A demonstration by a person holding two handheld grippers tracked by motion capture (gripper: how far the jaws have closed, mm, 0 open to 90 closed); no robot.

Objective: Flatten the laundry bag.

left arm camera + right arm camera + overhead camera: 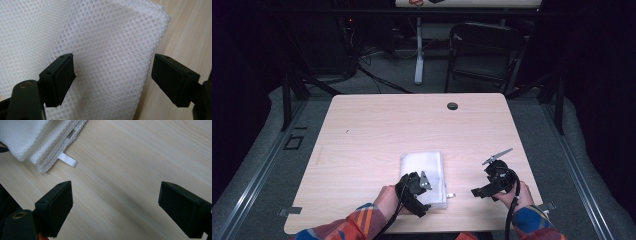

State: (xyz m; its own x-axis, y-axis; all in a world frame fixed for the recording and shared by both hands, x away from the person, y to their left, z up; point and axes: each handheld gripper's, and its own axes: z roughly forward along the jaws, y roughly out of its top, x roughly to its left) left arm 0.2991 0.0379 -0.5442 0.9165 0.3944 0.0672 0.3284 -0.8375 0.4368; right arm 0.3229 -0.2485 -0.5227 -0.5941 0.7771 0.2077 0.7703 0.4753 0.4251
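Open tabletop all round the cloth

Bare wooden table [377, 125] fills the upper and left frame; the folded white mesh cloth [424, 167] (lower centre) and a small black grommet [452, 106] near the top edge interrupt it.

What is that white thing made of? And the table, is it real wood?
The white cloth looks like soft mesh fabric: it is full of tiny holes, folded in layers, with a smooth little loop tag that seems like ribbon. The table shows pale wood grain with a smooth, matte top; it could be wood or a printed wood-look surface, the pictures cannot settle which.
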